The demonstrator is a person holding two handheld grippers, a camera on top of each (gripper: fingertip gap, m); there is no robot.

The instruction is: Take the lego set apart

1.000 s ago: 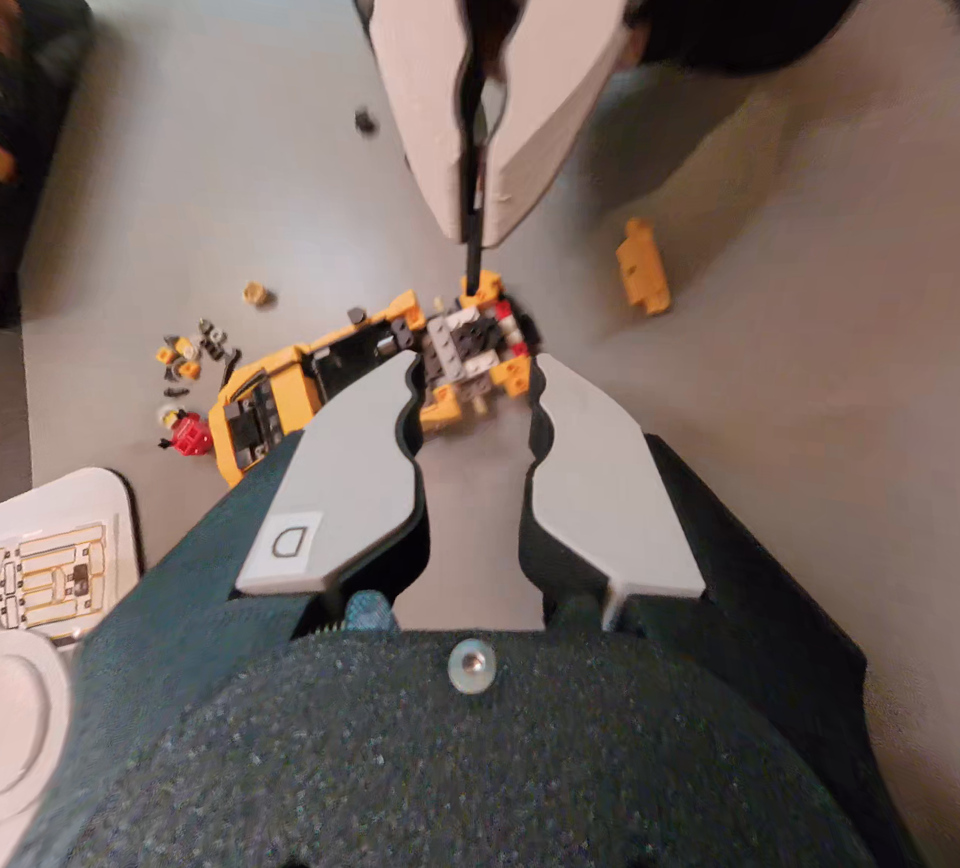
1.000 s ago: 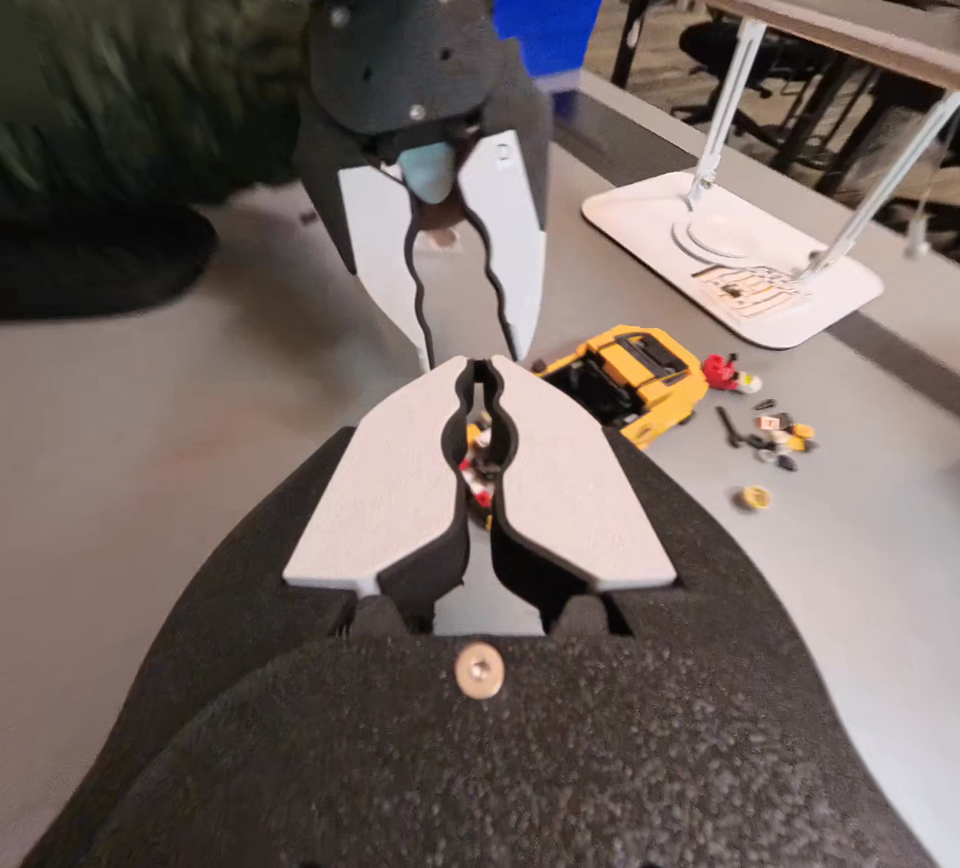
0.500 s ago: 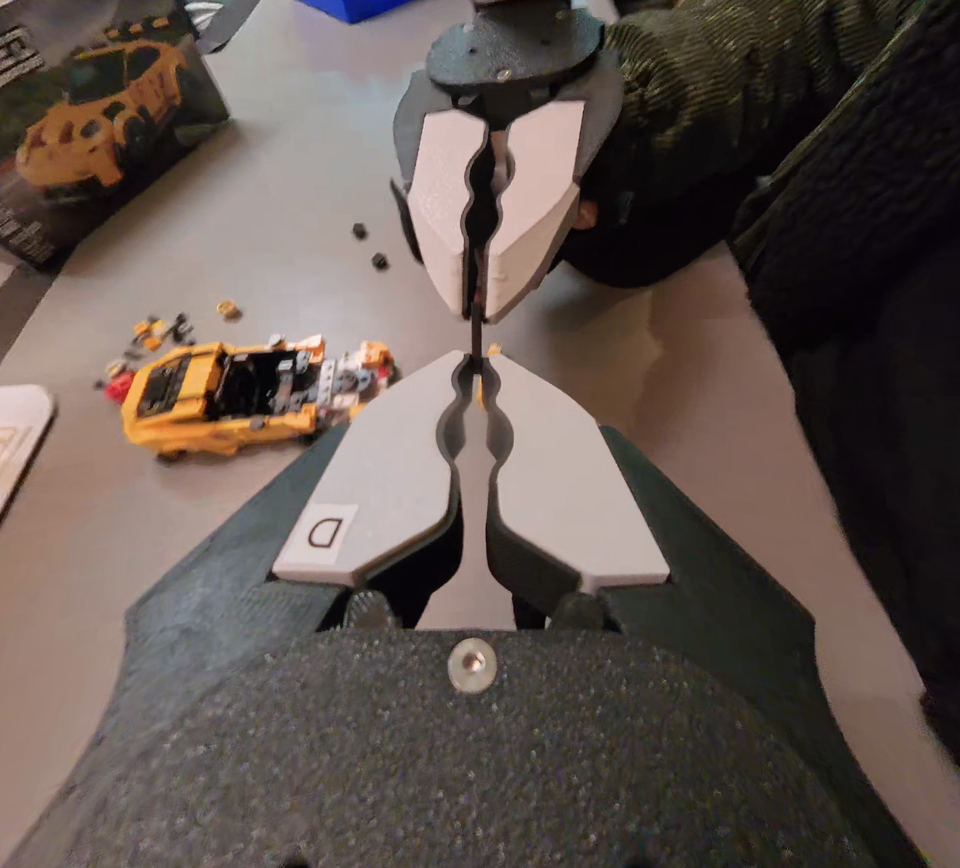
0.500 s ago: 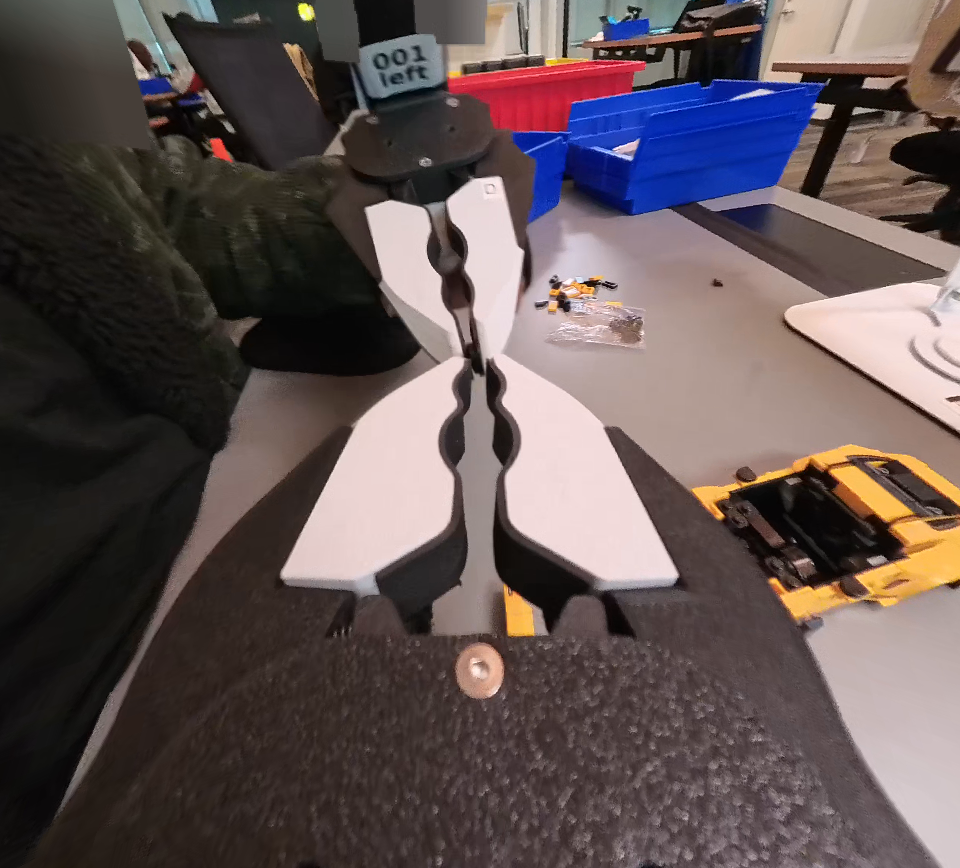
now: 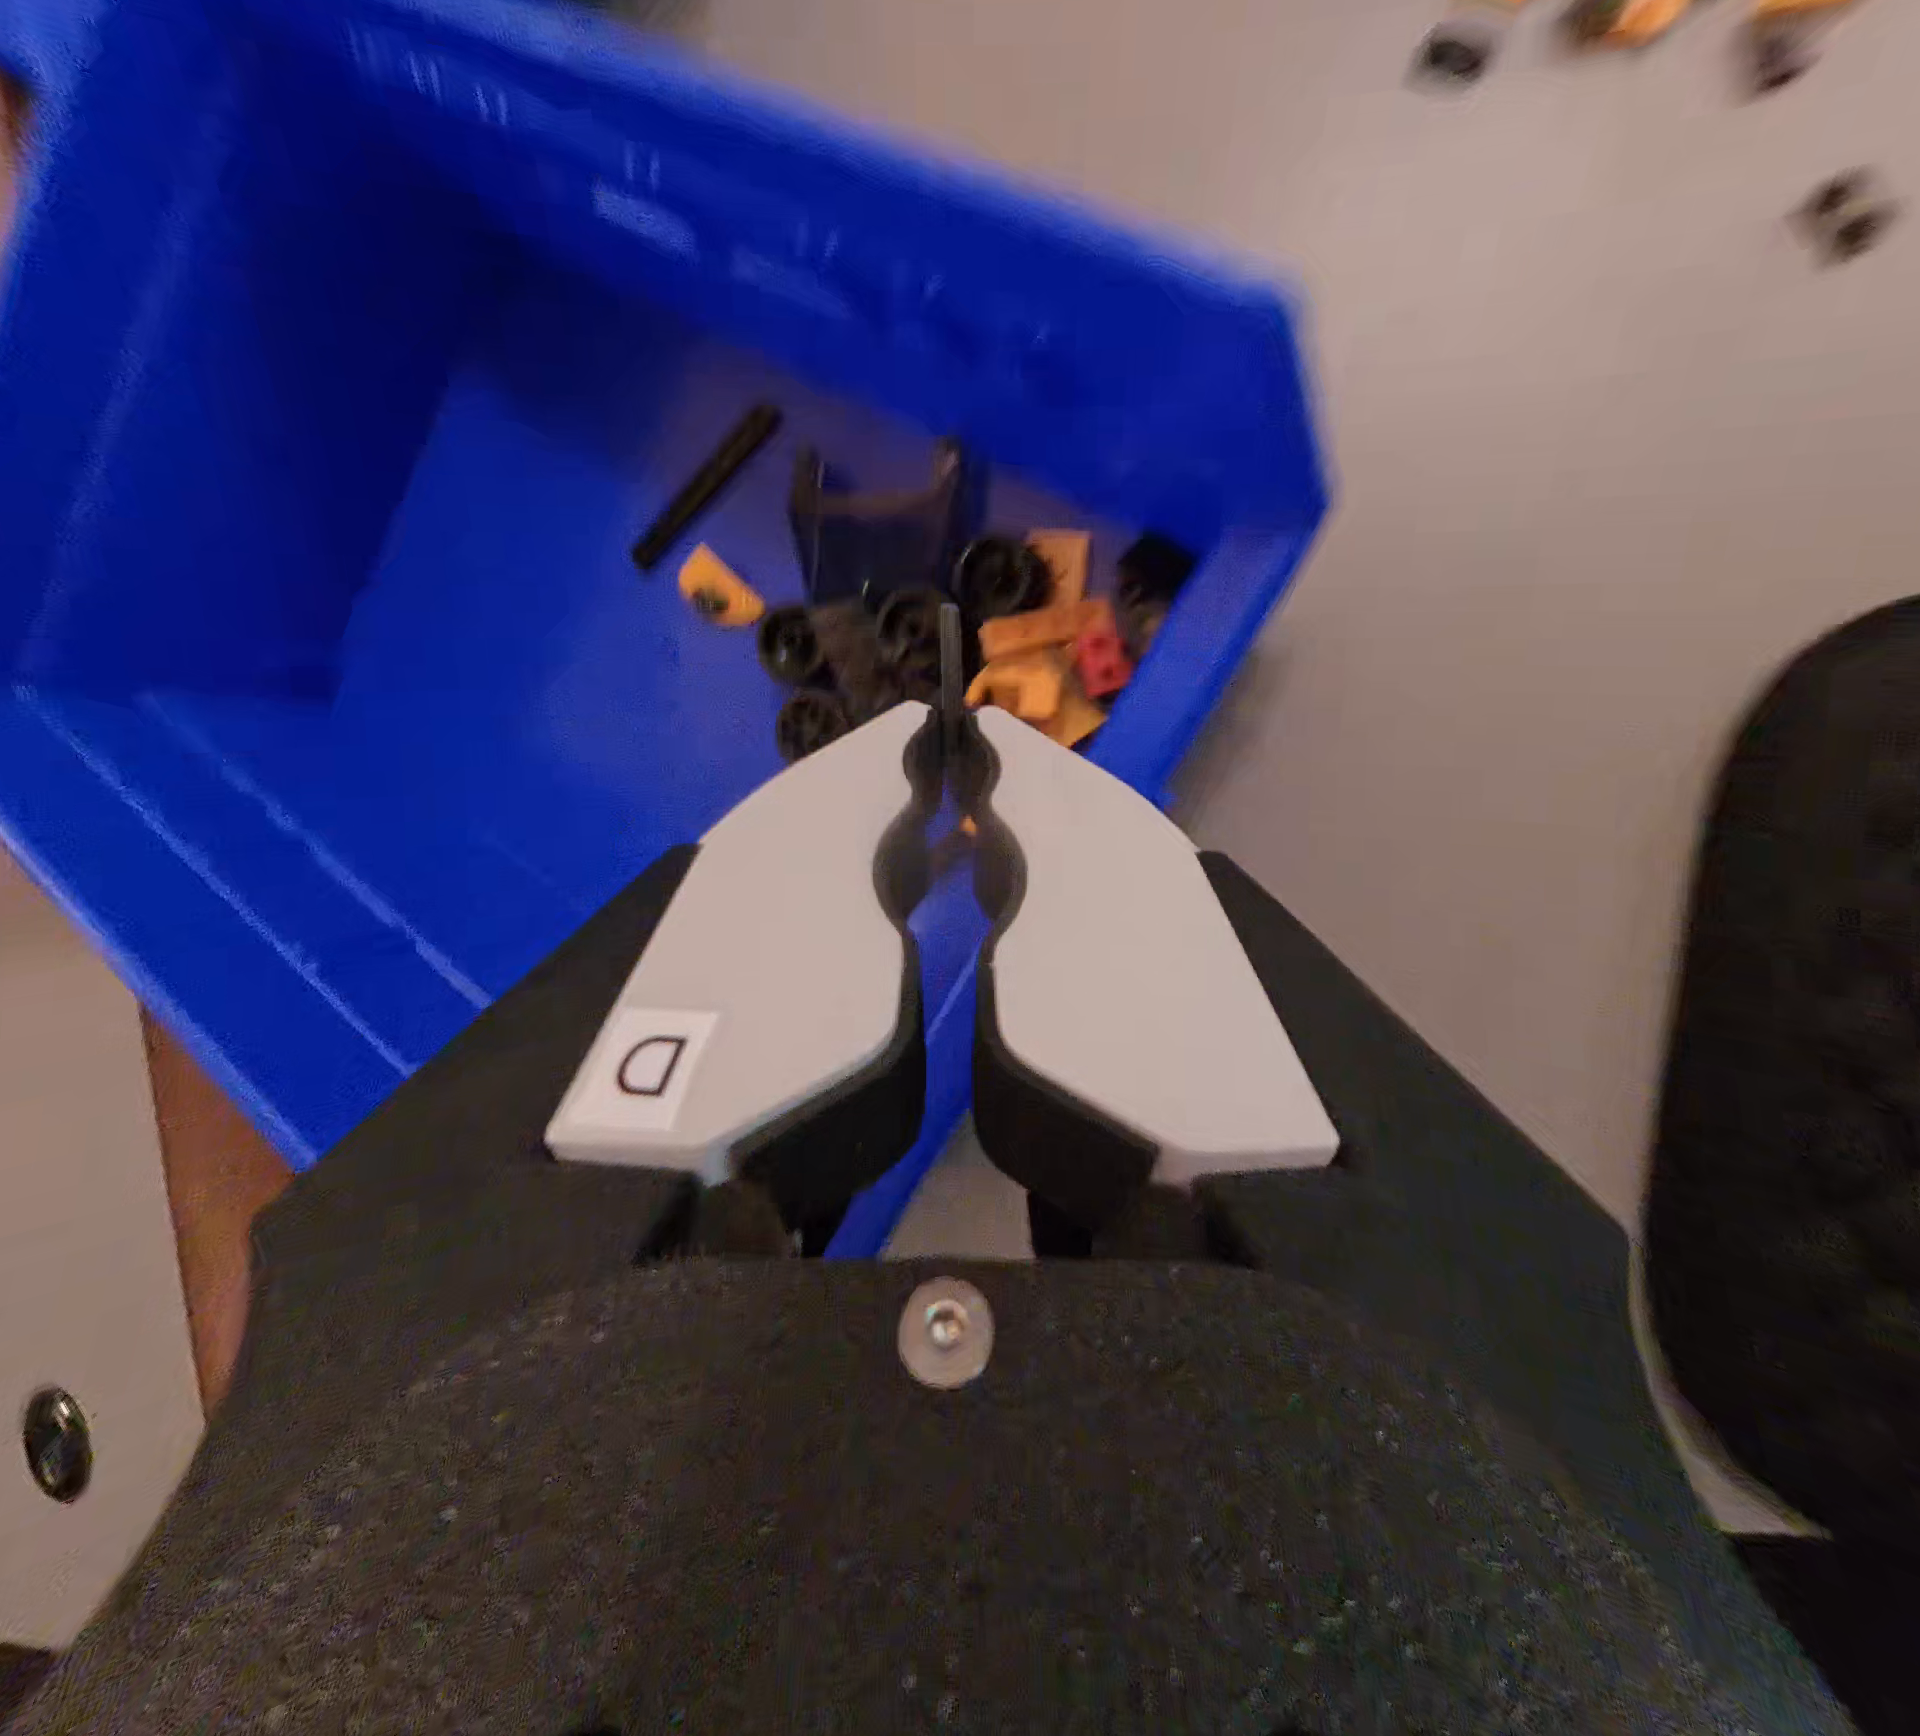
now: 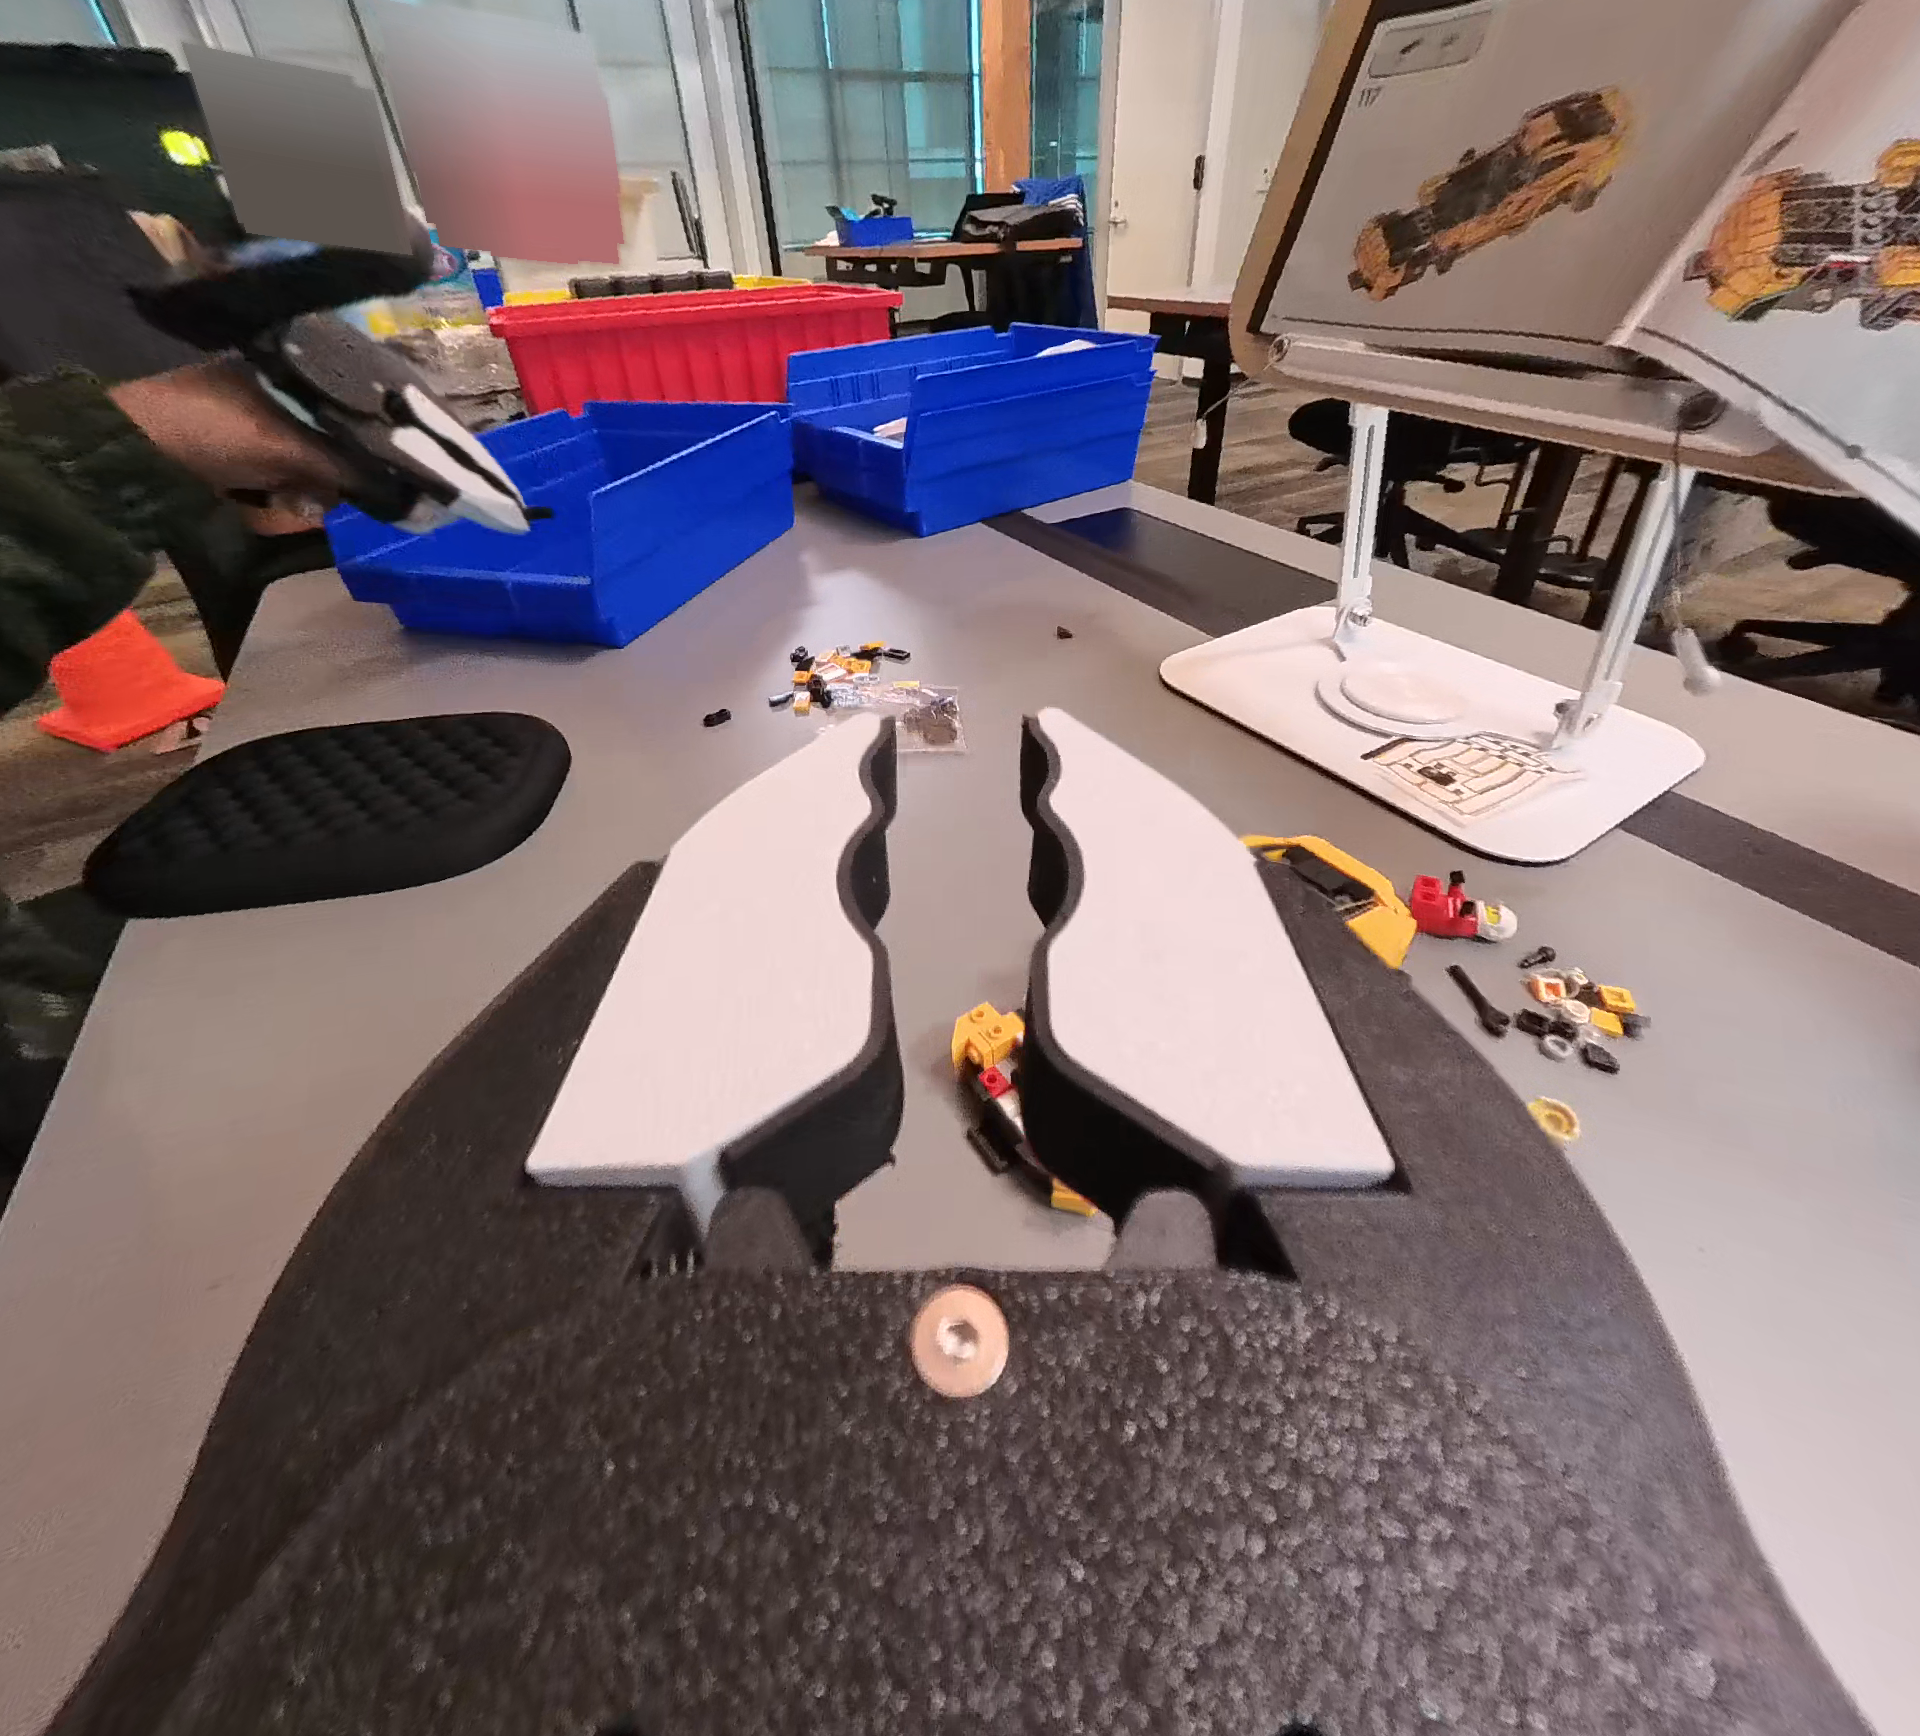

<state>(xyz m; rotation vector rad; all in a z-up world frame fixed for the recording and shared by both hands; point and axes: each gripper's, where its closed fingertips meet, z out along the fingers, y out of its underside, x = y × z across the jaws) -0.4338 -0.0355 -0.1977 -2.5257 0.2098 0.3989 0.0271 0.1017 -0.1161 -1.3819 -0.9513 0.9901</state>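
Note:
My left gripper is shut on a thin black lego piece that sticks out past the fingertips, over the near corner of a blue bin. The bin holds black wheels and orange and red pieces. In the right wrist view the left gripper shows at the far left over that bin, the black piece at its tip. My right gripper is open and empty above the table. A small yellow, red and black lego sub-assembly lies under it. The yellow car body lies beside its right finger.
Loose small pieces and a red minifigure lie right of the car. A bag and a pile of parts lie ahead. A white stand holds the instruction booklet. A black pad, further blue bins and a red bin. The grippers' ends are close to 50 cm from one another. The red minifigure is closer to my right gripper, around 25 cm from its tips; the left tips are 55 cm off.
My left gripper closed on the thin black piece held by my right gripper, then carried it off to the blue bin. My right gripper opened and let it go.

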